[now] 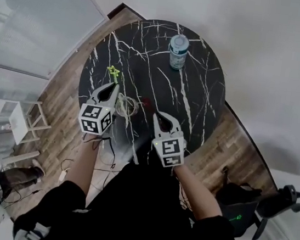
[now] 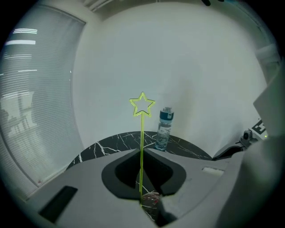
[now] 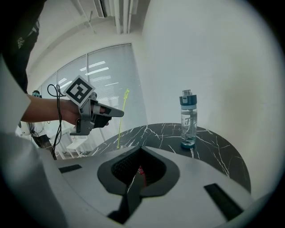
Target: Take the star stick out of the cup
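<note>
The left gripper [image 1: 110,88] has its jaws closed on the star stick [image 2: 142,133], gripping the thin green shaft part-way up, so the star stands clear above the tips and the rest of the shaft runs down below them. The stick's long axis is upright, pointing to 12 o'clock in the left gripper view, and the way out is straight up along it. The clear cup [image 1: 125,106] sits low and just to the 4 o'clock side of those jaws, at the near-left rim of the round black marble table [image 1: 197,101]. The shaft's lower end comes down at the cup's left edge, and I cannot tell whether the tip is inside the rim or already above it. By my reading the lift is in hand and not surely finished; a further rise along the shaft would settle it, while any sideways pull risks catching the rim and tipping the light cup. The right gripper [image 1: 157,116] hovers at the table's 6 o'clock edge, jaws together with nothing held, well apart from the stick and to the right of the cup, so it is free to steady the cup. The water bottle [image 1: 178,51] stands upright toward 12 o'clock on the table, far from both grippers — nothing stands above the stick to block the lift
</note>
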Demonstrator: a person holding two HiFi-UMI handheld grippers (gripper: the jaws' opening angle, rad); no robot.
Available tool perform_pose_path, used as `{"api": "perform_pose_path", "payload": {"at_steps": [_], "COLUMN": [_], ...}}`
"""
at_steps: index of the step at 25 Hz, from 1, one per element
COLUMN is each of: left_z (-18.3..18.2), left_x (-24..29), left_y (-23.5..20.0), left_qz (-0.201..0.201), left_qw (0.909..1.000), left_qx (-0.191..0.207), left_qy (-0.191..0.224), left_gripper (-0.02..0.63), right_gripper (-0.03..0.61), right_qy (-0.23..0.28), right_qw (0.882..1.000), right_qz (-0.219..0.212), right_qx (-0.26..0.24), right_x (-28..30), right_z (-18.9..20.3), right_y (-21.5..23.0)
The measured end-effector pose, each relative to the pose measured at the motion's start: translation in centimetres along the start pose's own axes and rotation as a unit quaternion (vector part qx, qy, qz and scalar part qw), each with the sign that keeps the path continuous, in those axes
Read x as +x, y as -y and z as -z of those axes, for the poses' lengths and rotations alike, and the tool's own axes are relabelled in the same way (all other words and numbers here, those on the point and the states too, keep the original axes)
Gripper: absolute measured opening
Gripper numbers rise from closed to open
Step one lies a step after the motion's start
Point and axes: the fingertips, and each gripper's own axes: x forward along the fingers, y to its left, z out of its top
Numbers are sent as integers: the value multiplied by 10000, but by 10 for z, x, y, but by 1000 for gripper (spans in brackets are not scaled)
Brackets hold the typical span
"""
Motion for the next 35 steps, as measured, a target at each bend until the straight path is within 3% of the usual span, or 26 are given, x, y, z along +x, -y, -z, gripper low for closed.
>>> {"api": "perform_pose_path", "payload": {"at_steps": [10, 19, 29, 35], "left_z": [-32, -27, 22, 67], "left_x": [-54, -114, -155, -153], "left_y": [-19, -39, -23, -1], "left_qz": [-300, -659, -687, -622], "left_qw": [9976, 9918, 9859, 9802], "left_qx": [-198, -664, -1319, -1822], "left_qy": [599, 866, 764, 475], "left_gripper": [17, 17, 17, 17], "right_gripper": [-3, -3, -3, -3], "right_qy": [318, 494, 411, 229], "right_qw": [9987, 9938, 9890, 9874], "right_qz": [-213, -602, -954, -1062], "right_qx": [-350, -796, -1056, -1150], "right_x": [0, 4, 1, -5], "right_z": [-37, -64, -63, -49], "right_y": [-35, -77, -108, -106]}}
